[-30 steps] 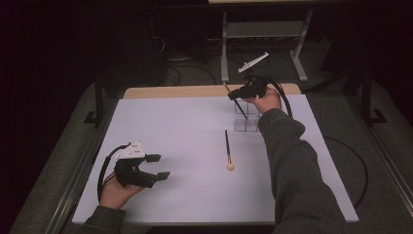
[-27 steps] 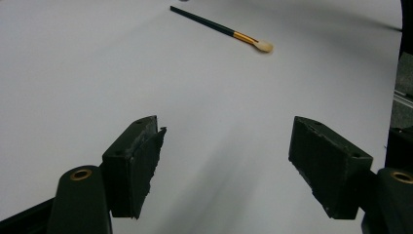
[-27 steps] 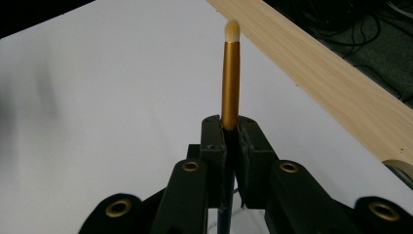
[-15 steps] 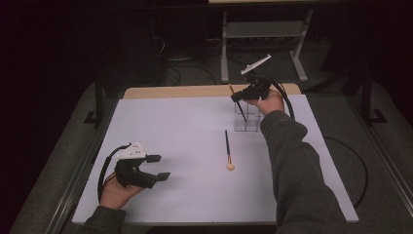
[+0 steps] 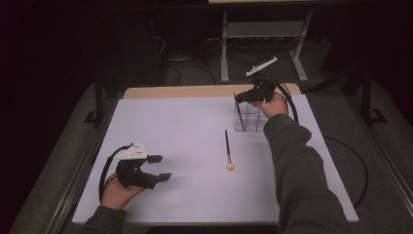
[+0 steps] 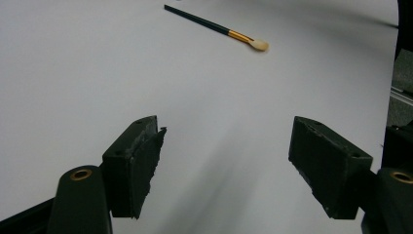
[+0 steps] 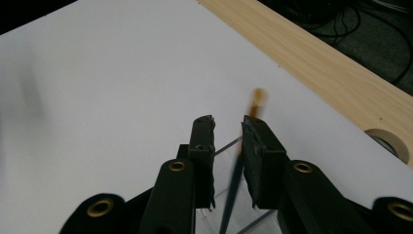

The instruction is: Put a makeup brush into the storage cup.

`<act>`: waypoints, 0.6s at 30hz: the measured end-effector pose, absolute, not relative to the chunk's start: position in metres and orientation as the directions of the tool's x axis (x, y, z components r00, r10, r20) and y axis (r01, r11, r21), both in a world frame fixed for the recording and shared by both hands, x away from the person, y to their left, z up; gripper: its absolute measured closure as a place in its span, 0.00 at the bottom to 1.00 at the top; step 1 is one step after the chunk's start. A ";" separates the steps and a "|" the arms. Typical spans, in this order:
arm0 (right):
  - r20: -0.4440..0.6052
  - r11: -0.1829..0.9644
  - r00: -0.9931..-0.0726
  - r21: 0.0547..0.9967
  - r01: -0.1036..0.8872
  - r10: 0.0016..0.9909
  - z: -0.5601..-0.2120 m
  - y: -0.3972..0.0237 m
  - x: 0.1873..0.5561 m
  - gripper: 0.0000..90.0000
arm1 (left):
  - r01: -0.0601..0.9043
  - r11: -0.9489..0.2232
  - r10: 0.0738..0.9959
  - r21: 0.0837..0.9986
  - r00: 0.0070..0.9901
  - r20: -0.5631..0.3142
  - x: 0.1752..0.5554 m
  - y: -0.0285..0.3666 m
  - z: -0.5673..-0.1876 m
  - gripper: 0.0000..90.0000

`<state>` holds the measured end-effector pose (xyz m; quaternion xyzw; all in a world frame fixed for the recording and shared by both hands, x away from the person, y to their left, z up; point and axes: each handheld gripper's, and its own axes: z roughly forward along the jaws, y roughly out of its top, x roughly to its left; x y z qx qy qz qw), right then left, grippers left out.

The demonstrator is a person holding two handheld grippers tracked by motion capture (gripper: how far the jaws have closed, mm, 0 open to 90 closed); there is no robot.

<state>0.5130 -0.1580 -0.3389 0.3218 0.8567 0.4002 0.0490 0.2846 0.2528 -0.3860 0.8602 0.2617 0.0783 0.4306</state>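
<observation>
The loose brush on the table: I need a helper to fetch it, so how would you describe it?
On the white table, look near the middle. A slim dark-handled brush lies flat there, its gold band and pale tip toward the person. Its neighbour stands in the clear holder.

Your right gripper's fingers (image 7: pixel 255 146) cover the middle of the upright brush (image 7: pixel 233 187); its tip is blurred. The clear holder (image 7: pixel 229 146) runs off the bottom edge.

the table (image 5: pixel 195 91) has a wooden top, mostly covered by a white sheet (image 5: pixel 185 131). a brush (image 5: pixel 228 151) lies flat near the sheet's centre. a clear holder (image 5: pixel 249 119) stands toward the far right.
</observation>
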 end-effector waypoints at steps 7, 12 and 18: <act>0.184 0.451 -0.778 0.725 0.520 0.600 -0.338 -0.167 0.507 0.80 | 0.383 -0.491 0.517 0.783 0.851 -0.092 0.285 0.254 -0.387 0.29; 0.182 0.446 -0.777 0.731 0.517 0.603 -0.338 -0.172 0.503 0.79 | 0.375 -0.481 0.510 0.793 0.855 -0.095 0.285 0.253 -0.384 0.29; 0.189 0.436 -0.776 0.736 0.518 0.602 -0.337 -0.177 0.496 0.73 | 0.374 -0.488 0.505 0.789 0.858 -0.094 0.285 0.252 -0.384 0.29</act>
